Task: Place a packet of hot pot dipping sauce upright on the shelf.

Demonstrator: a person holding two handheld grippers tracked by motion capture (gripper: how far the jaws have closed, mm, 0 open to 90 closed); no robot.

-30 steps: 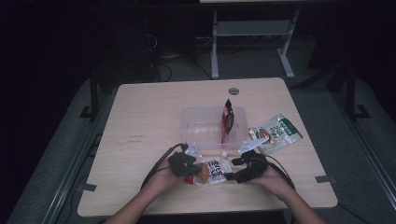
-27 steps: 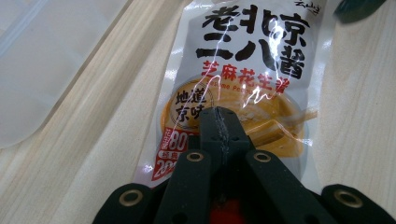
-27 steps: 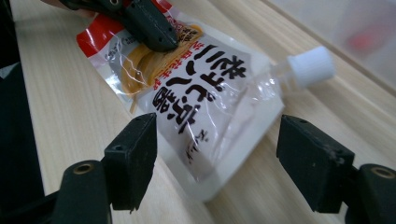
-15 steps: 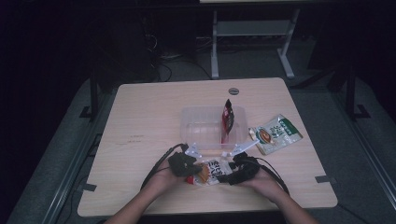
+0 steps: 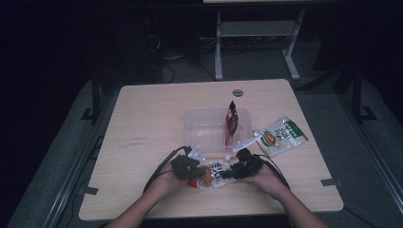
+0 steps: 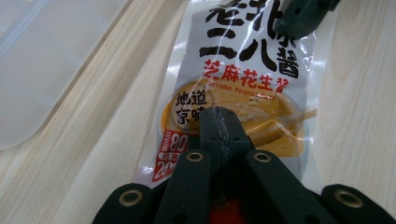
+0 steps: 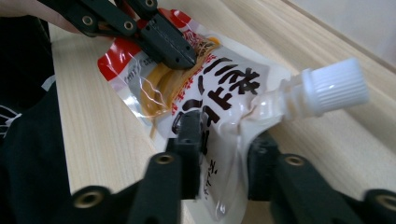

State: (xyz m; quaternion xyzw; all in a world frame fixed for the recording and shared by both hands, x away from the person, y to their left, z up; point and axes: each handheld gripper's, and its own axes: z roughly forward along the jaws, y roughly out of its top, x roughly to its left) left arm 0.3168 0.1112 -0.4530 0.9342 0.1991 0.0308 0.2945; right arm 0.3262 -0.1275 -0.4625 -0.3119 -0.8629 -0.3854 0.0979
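The left gripper [image 6: 219,121] has its jaws clamped together on the bottom end of the sauce pouch [image 6: 243,88]. The right gripper [image 7: 224,140] pinches the pouch's top end between its jaws, just below the white cap [image 7: 334,86]. The step looks like a two-handed lift; next, both must rise together toward the clear tray [image 5: 209,128].

left gripper [image 6: 219,122]: matte black jaws with a ridged seam along the tip, linkage bars fixed by brass-coloured ringed rivets, a red part low between the bars. right gripper [image 7: 224,135]: the same black bars and ringed rivets, blocky tips. black cables [image 5: 161,167] loop off both bodies. forearms bare, no sleeves visible.
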